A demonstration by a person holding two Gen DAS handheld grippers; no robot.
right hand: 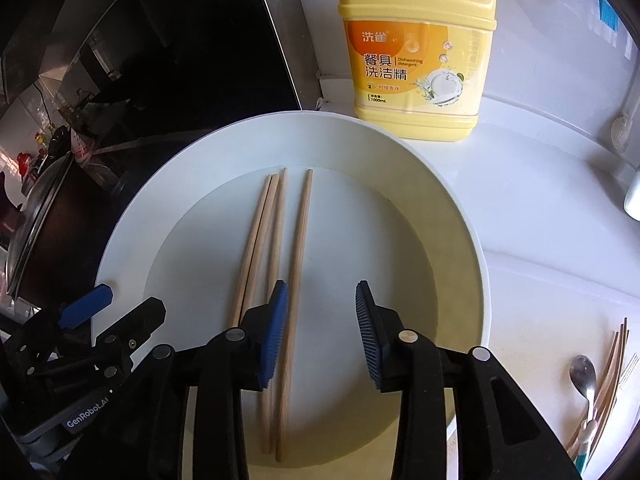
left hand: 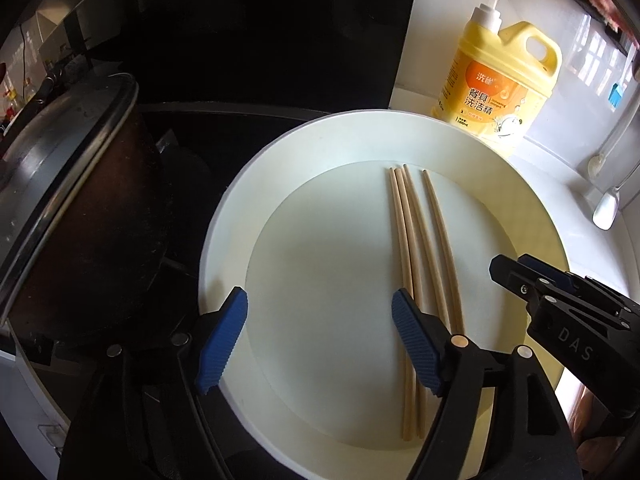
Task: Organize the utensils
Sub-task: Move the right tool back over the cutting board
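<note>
Several wooden chopsticks point(left hand: 416, 240) lie side by side in a large white plate point(left hand: 224, 216); they also show in the right wrist view point(right hand: 276, 248) on the same plate point(right hand: 452, 216). My left gripper point(left hand: 320, 340) is open and empty above the plate's near left part, its right finger over the chopsticks' near ends. My right gripper point(right hand: 322, 332) is open and empty above the plate's near middle, its left finger beside the rightmost chopstick. Each gripper shows in the other's view, the right one point(left hand: 516, 270) and the left one point(right hand: 116, 306).
A yellow dish-soap bottle point(right hand: 416, 52) stands on the white counter behind the plate. A lidded dark pot point(left hand: 76, 208) sits on the black stove at left. A metal spoon point(right hand: 584, 372), more chopsticks point(right hand: 612, 364) and a fork lie on the counter at right.
</note>
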